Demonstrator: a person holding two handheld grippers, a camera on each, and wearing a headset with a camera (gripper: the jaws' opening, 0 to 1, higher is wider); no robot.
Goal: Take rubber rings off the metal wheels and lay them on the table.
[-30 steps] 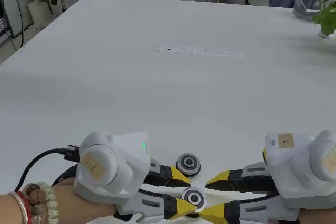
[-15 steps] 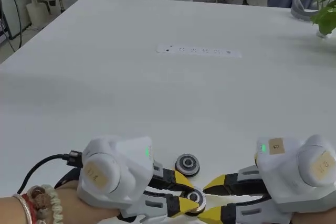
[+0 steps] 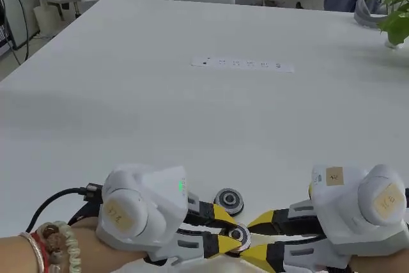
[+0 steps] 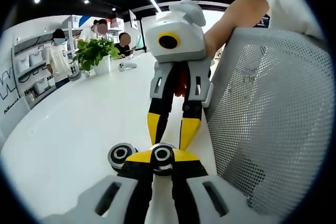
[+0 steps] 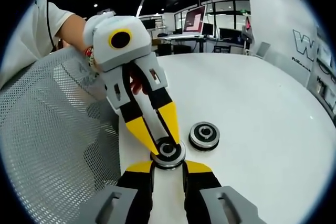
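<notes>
Two wheels sit near the front edge of the white desk [image 3: 128,94]. From the left, the left tongs [image 3: 225,229] pinch the nearer wheel [image 3: 238,235] between their yellow tips. The farther wheel [image 3: 229,200] lies free just behind it, its dark rubber ring [image 5: 193,134] still on. At the right, the right tongs [image 3: 257,240] stand spread, their tips close to the pinched wheel.

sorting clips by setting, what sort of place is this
Probably an open-plan office or lab: a big white table with a flat white power strip, a computer monitor behind, and a leafy green potted plant.
</notes>
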